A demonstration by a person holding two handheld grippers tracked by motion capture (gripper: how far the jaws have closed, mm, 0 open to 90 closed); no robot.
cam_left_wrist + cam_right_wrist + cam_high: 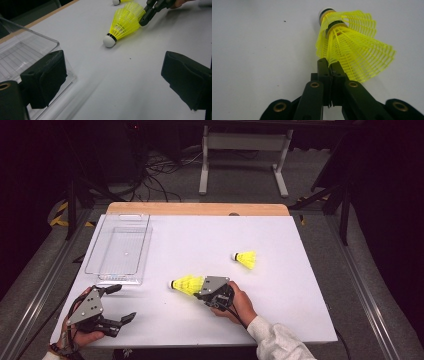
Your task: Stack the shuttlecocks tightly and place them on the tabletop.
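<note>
The right tool (201, 290) lies low over the white counter (300, 310), near its middle, with a hand (240, 304) behind it. Its 2 black jaws are pressed together on the rim of a yellow shuttlecock's (187, 284) mesh skirt; the right gripper view shows the skirt edge pinched between the pads (323, 68). In that same view a second skirt and a second cork collar sit nested in the first, so the pinched piece looks like 2 shuttlecocks stacked one in the other. Its white cork end points toward the left side of the counter, and in the left gripper view the cork rests on the surface.

The left tool (117, 302) sits near the counter's front left corner, its jaws spread wide with nothing between them. Just beyond it lies a clear plastic tray (95, 255), open side up; the left gripper view shows 1 jaw close against the tray's near corner.

A lone yellow shuttlecock (246, 259) lies on its side farther back and to the right, well apart from both tools.
</note>
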